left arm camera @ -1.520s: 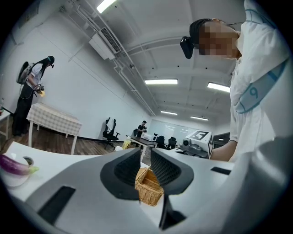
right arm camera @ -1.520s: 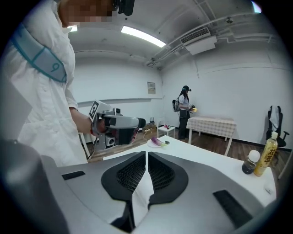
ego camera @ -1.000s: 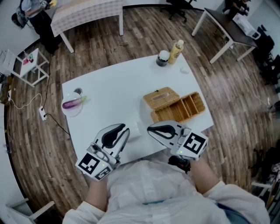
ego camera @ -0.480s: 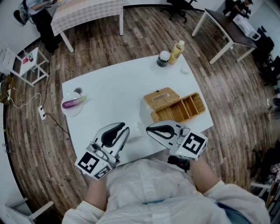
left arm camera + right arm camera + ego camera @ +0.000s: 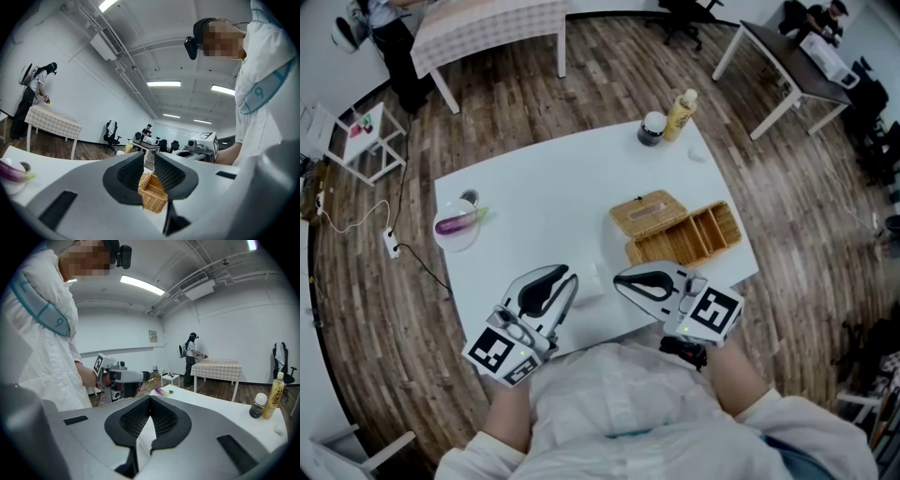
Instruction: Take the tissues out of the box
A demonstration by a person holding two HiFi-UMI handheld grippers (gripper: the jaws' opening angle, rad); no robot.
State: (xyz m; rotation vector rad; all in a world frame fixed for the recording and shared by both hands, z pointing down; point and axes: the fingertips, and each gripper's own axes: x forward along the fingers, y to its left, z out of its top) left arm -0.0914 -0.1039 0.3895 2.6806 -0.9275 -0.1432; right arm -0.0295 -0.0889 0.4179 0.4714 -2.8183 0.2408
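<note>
Tearing is the first worry. The right hand-held gripper [image 5: 619, 275] has its jaws pressed together, apparently on the edge of a white tissue [image 5: 591, 278] that lies low over the near part of the desk [image 5: 534, 187]. Thin paper nipped by so small a corner rips if it is tugged sideways. White on white makes the pinch hard to confirm, so the sheet may be merely under the tips, and it would then be left on the desk when the hand lifts.

The left hand-held gripper [image 5: 570, 281] sits just beside the same sheet with its jaws spread and nothing between them. Closing it on the paper while the right one pulls would stretch and split the sheet.

The wicker box [image 5: 649, 214] stands further out on the desk, well apart from both tools, with its slotted lid on, right against an open wicker tray [image 5: 698, 232]. It looks light, so a pull through the slot with nothing steadying it could drag or tip the box, or bring several sheets out in a clump. On the reach out, a sleeve or the left tool may sweep the loose sheet over the near edge.
</note>
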